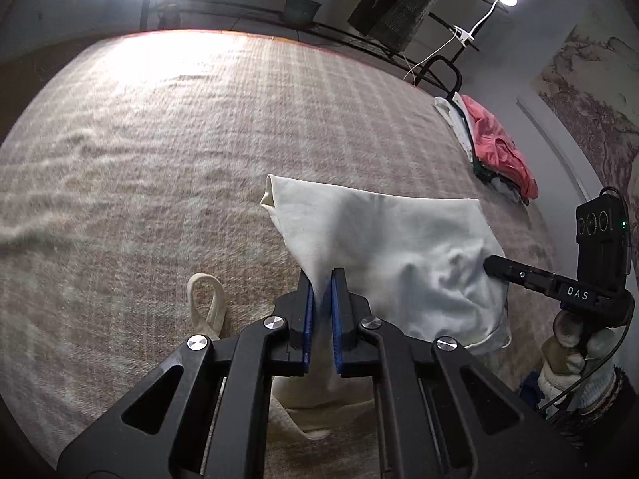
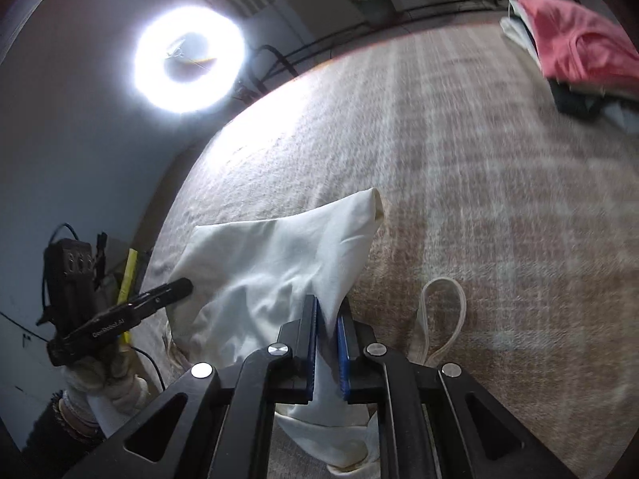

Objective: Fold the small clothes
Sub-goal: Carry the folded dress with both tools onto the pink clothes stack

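Both grippers are pinching a cream garment over a plaid blanket.

The left gripper (image 1: 321,279) is clamping the cream garment (image 1: 383,235) at the lower centre of its view; the right gripper (image 2: 329,303) is gripping the same cloth at the lower centre of its own. A strap loop (image 1: 205,303) is lying just beside them on the plaid blanket (image 1: 159,139). A pile of clothes, pink on top (image 1: 499,147), is sitting well apart at the upper right, and a ring light (image 2: 189,60) is glaring at the upper left of the right view.

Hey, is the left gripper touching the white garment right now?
Touching. In the left wrist view the left gripper has its jaws shut on a pinched fold of the white garment, cloth running between the blue pads.
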A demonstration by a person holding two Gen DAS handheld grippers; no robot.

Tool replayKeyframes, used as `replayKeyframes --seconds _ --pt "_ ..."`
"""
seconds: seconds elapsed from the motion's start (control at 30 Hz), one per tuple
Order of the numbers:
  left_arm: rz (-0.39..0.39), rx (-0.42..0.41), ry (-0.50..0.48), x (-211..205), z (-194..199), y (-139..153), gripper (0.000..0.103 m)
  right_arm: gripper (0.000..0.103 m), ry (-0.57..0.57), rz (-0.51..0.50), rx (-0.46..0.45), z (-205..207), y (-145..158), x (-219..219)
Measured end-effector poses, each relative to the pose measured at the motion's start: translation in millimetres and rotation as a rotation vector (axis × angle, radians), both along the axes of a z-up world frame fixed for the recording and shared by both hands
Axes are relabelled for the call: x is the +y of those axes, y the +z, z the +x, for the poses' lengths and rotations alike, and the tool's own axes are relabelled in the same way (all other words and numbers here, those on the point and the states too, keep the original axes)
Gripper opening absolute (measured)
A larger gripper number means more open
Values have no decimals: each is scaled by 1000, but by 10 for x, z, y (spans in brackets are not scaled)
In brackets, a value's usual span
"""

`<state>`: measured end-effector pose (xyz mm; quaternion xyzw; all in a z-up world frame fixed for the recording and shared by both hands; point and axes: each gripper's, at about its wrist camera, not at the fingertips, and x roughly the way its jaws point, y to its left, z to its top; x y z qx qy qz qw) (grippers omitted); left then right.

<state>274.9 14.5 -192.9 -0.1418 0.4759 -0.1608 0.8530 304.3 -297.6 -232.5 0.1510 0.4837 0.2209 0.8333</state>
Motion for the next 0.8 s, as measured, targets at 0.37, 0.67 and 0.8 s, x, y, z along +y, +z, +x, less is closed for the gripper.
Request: replayKeyframes --seconds 0.37,0.67,0.8 --pt "3 -88 -116 -663 208 359 4 6 -29 -38 -43 -109 354 -368" --pt "-33 -134 -211 -1638 847 555 4 6 -115 -108 -116 15 752 -1227" --pt "-33 -173 -253 -2129 1171 679 4 6 -185 -125 -148 124 921 -1699"
